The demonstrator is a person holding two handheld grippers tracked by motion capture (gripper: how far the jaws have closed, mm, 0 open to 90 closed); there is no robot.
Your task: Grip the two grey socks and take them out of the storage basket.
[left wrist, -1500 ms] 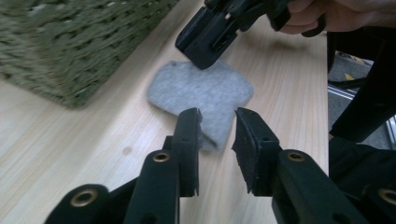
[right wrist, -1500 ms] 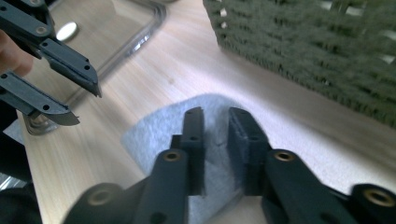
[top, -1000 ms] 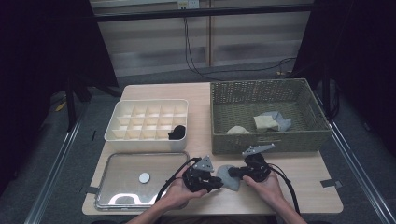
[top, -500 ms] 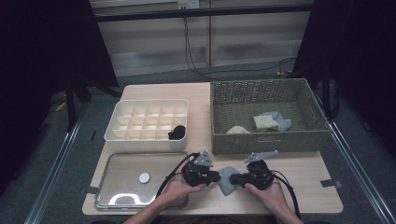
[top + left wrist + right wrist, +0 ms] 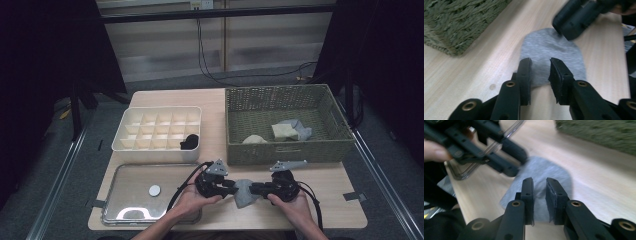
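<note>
A flat grey piece of cloth (image 5: 243,196) lies on the wooden table near its front edge, between the two grippers. My left gripper (image 5: 231,184) points right at it, and my right gripper (image 5: 256,188) points left at it. In the left gripper view the jaws (image 5: 540,72) stand slightly apart over the cloth's (image 5: 549,47) near edge, holding nothing, with the other gripper (image 5: 574,22) at its far end. The right gripper (image 5: 539,192) is likewise narrowly open above the cloth (image 5: 544,170), facing the left gripper (image 5: 499,155).
A green woven basket (image 5: 285,152) stands behind the grippers at the right, holding folded beige (image 5: 281,131) and grey (image 5: 301,131) cloths. A white compartment box (image 5: 150,147) with a black item (image 5: 190,142) stands at the left. A metal tray (image 5: 115,212) with a small disc (image 5: 155,190) lies at the front left.
The two grippers have drawn apart sideways and come lower toward the front edge. The grey cloth, bunched between them earlier, now lies spread flat on the table.
</note>
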